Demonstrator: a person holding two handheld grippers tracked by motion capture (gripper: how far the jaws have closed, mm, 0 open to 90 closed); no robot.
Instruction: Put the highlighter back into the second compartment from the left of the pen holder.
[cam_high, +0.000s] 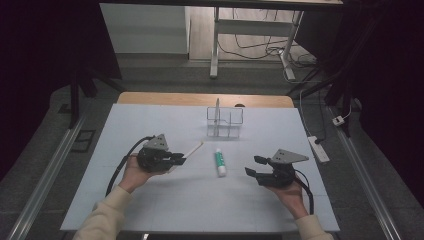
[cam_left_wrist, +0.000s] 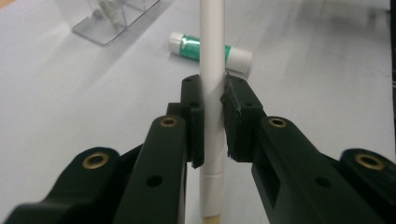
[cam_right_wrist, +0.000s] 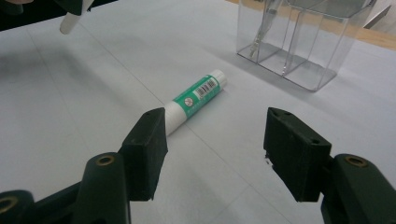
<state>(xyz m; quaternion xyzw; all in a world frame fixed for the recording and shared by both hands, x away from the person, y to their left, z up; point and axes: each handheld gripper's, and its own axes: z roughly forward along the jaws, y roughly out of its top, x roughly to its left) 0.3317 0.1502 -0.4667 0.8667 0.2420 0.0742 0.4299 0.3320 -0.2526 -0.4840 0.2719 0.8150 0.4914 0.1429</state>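
left gripper (cam_left_wrist: 212, 116): clamped on white stick (cam_left_wrist: 211, 56), above surface (cam_high: 150, 210) middle | right gripper (cam_right_wrist: 212, 154): jaws apart, empty | glue stick (cam_right_wrist: 196, 100): green label, barcode, text unreadable, lying mid-surface, near clear organizer (cam_high: 225, 121)

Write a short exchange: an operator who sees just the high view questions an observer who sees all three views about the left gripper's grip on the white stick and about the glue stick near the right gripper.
Operator: Is the left gripper really clamped on the white stick?
Observer: Yes. In the left gripper view, the left gripper has both pads pressed against the sides of the white stick, which runs up between them.
Operator: Is the glue stick between the right gripper's jaws?
Observer: No. In the right gripper view, the right gripper is open and the glue stick lies on the table beyond the jaws, barcode upward.
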